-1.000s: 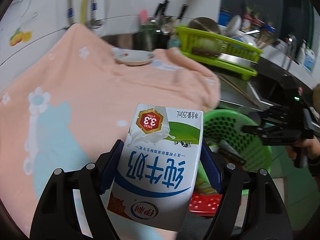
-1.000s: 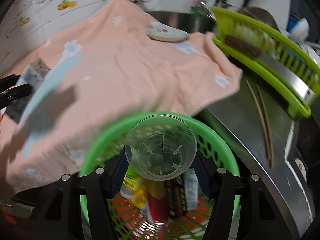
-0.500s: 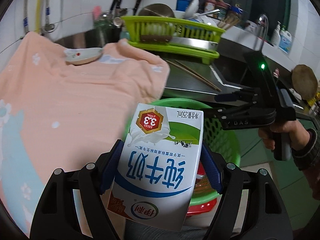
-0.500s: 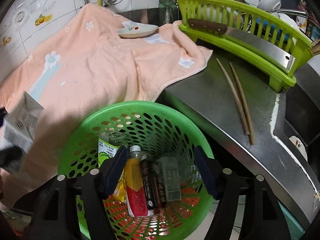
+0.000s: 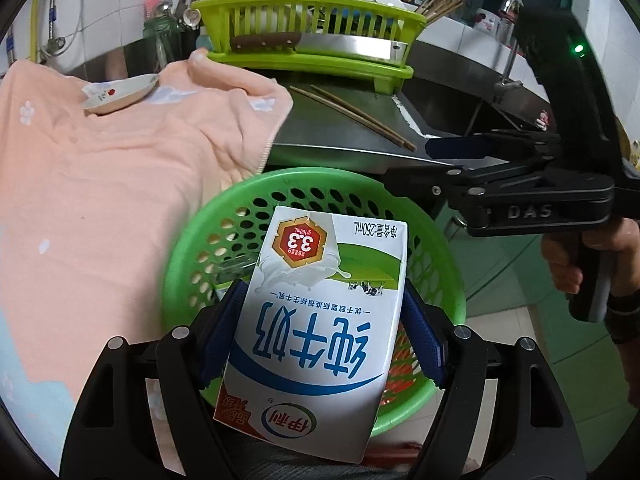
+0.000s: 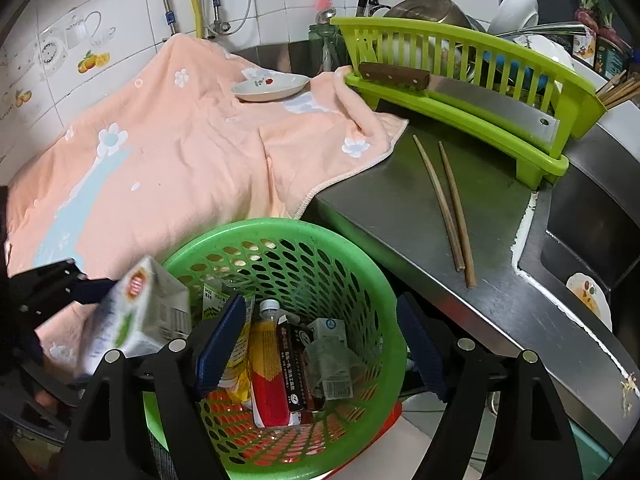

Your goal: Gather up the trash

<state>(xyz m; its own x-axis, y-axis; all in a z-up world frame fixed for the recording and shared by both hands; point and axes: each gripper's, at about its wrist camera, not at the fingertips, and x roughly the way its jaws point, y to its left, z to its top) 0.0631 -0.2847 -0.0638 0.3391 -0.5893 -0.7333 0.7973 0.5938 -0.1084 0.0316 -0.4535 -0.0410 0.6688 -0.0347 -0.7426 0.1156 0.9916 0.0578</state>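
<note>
My left gripper (image 5: 322,324) is shut on a white, green and blue milk carton (image 5: 316,360), blue pads pressing both its sides. It hangs over the near rim of the green mesh basket (image 5: 224,216). From the right wrist view the carton (image 6: 136,312) sits at the basket's (image 6: 280,226) left edge. My right gripper (image 6: 322,340) hovers above the basket mouth, jaws opening, nothing between them. Inside lie a red-and-yellow bottle (image 6: 268,364), a clear plastic cup (image 6: 328,360) and small cartons. The right gripper (image 5: 436,166) also shows at the right of the left wrist view.
A peach towel (image 6: 180,160) with a small plate (image 6: 272,88) covers the counter left of the basket. Two chopsticks (image 6: 452,216) lie on the steel counter. Behind them stands a green dish rack (image 6: 472,80) with a cleaver. A sink (image 6: 592,240) is at the right. A hand (image 5: 568,260) grips the right handle.
The right gripper let go of the clear cup, which now lies in the basket, and its jaws spread. The left gripper carried the carton rightward and down over the basket.
</note>
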